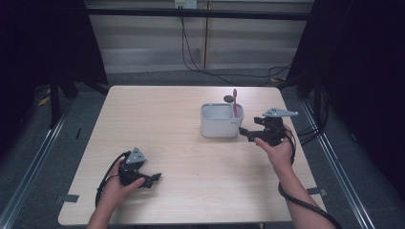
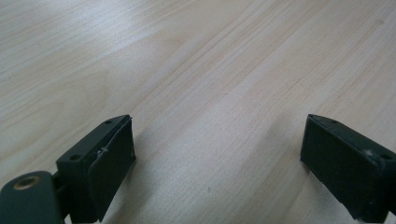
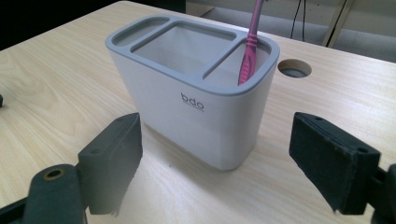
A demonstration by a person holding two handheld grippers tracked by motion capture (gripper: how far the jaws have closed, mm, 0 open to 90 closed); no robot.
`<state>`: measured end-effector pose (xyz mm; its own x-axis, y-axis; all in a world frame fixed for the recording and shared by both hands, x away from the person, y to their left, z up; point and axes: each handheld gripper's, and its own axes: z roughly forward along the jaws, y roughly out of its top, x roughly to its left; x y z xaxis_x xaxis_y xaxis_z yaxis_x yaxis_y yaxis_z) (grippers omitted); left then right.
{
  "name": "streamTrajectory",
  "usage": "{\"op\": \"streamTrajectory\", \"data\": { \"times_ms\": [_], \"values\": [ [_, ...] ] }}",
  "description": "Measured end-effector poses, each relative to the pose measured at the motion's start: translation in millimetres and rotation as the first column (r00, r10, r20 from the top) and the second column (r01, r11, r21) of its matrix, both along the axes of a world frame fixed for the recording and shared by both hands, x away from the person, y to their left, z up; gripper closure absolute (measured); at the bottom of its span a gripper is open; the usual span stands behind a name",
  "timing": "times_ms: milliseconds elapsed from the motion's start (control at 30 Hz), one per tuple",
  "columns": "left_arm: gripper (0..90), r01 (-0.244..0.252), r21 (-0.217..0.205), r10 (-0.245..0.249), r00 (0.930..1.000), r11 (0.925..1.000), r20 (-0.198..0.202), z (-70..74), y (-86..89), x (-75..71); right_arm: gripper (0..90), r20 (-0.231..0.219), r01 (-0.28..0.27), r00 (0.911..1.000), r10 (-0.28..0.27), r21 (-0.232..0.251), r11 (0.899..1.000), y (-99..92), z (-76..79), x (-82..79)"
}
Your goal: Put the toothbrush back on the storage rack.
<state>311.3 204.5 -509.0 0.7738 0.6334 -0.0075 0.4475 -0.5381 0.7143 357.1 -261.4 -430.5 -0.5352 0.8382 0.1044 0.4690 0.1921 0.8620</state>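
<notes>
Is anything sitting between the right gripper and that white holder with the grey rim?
Nothing visible. The right gripper faces the white plastic holder with the grey rim across bare wooden table, jaws open wider than its near end. The pink toothbrush stands inside its end compartment, not in the path.

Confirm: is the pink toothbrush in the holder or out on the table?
In. The toothbrush stands nearly upright in an end compartment of the holder, its handle rising above the grey rim.

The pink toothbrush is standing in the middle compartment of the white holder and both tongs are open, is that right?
Not quite. The toothbrush stands in an end compartment of the holder, not the middle, as the right gripper view shows. Both the left tongs and right tongs are open.
</notes>
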Motion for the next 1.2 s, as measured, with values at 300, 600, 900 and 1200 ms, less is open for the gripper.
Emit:
{"op": "streamTrajectory", "data": {
  "times_ms": [300, 600, 900, 1200],
  "values": [
    [9.4, 0.0, -0.001, 0.0, 1.0, 1.0, -0.001, 0.0, 0.0, -0.1, 17.1, -0.003, -0.019, 0.9998, 0.019, -0.019, 1.0, -0.8, -4.0, -7.4],
    [9.4, 0.0, 0.0, 0.0, 1.0, 1.0, -0.002, 0.0, 0.0, -0.1, 17.1, -0.02, -0.044, 0.9988, 0.044, -0.044, 0.998, 1.9, -12.7, -13.5],
    [9.4, 0.0, 0.0, 0.0, 1.0, 1.0, -0.002, 0.0, 0.0, -0.1, 17.4, -0.036, -0.071, 0.9969, 0.07, -0.054, 0.996, 2.3, -20.7, -18.7],
    [9.4, 0.0, 0.0, 0.0, 1.0, 1.0, -0.002, 0.0, 0.0, -0.1, 17.5, -0.053, -0.075, 0.9959, 0.073, -0.055, 0.996, 0.3, -30.7, -23.8]
  ]
}}
